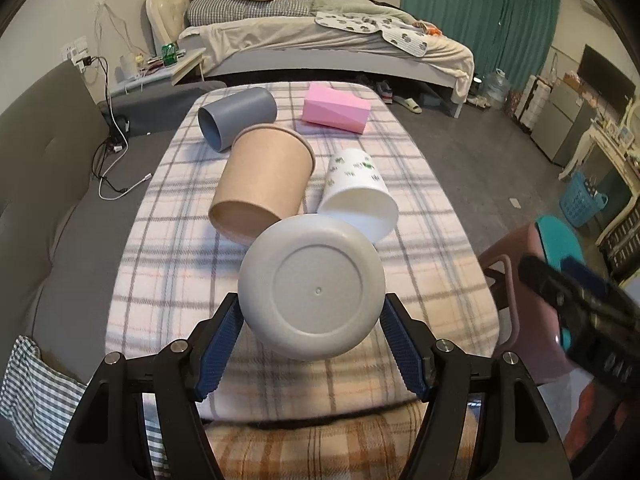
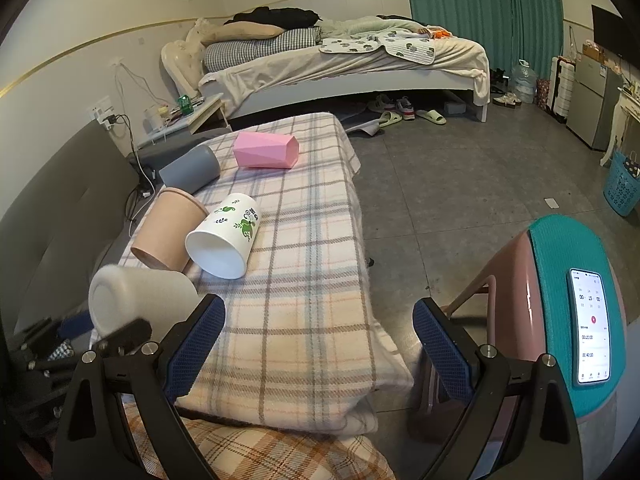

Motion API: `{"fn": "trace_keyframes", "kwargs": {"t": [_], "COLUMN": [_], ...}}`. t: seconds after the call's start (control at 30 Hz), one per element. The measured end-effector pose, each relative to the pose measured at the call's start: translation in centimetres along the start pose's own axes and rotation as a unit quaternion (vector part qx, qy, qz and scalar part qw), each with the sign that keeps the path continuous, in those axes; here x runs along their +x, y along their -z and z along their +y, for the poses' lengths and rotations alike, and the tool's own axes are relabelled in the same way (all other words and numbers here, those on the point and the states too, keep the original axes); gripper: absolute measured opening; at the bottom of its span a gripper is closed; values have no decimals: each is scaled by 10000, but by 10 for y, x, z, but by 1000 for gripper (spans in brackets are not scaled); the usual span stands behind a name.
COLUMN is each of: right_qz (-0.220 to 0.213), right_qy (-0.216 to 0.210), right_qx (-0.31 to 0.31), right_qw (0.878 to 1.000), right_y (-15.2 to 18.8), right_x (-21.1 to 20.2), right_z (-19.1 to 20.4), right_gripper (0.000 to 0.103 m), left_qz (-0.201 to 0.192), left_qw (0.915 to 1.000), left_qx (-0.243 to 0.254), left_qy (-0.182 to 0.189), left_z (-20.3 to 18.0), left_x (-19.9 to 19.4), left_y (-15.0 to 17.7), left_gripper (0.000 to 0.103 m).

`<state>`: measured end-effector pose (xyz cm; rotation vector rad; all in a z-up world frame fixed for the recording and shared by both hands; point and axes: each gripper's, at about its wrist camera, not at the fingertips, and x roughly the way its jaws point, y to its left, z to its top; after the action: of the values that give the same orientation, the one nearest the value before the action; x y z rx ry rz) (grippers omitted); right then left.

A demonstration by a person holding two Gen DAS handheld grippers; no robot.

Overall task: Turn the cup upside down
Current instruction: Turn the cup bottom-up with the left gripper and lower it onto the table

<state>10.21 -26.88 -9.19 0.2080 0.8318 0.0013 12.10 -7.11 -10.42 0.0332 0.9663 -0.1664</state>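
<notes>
Left wrist view: my left tongs (image 1: 312, 334) hold a light grey cup (image 1: 312, 288). The two blue pads (image 1: 218, 354) press on its sides, one on each side, so the tongs are closed partway around it. The cup lies sideways in the air, and its round flat bottom faces me. It sits right between the tips of the tongs, up above the near end of the checked blanket (image 1: 168, 264).

Behind the grey cup, more cups lie on their sides on the blanket. A brown paper cup (image 1: 262, 184) is just past it, with a white cup with green prints (image 1: 358, 196) right beside it. Farther back are a dark grey cup (image 1: 236, 118) and a pink box-shaped cup (image 1: 336, 108).

From the right wrist camera, my right tongs (image 2: 318, 344) are wide open and hold nothing. They hang over the near right edge of the blanket. The grey cup shows far to the left, in my other tongs, well apart from these ones. To the right is a pink stool (image 2: 516, 280) with a teal cushion (image 2: 556, 260), and a phone (image 2: 592, 326) lies on the cushion with its screen lit.
</notes>
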Motion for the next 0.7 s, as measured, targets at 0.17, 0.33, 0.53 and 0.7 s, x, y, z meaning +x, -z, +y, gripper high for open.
{"fn": "trace_keyframes", "kwargs": {"t": [0.17,0.33,0.53,0.7], "right_qz": [20,58,90,84], "right_qy": [14,33,41,65], "right_qx": [-17,-32,-93,-114], "right_qw": [10000,10000,9999,9999], "right_y": [1,1,0,-1], "right_x": [1,5,7,6], "right_z": [1,2,5,6], "right_gripper": [95,95,95,95], "left_qz": [18,100,120,100], "left_qw": [9999,9998,9998,9998], "left_qx": [-132,-162,-164,-172], "left_qy": [18,-13,-41,-55], "left_z": [7,12,15,18], "left_x": [6,13,17,17], "left_y": [-9,-8,-7,-9], "left_gripper": [70,70,70,70]}}
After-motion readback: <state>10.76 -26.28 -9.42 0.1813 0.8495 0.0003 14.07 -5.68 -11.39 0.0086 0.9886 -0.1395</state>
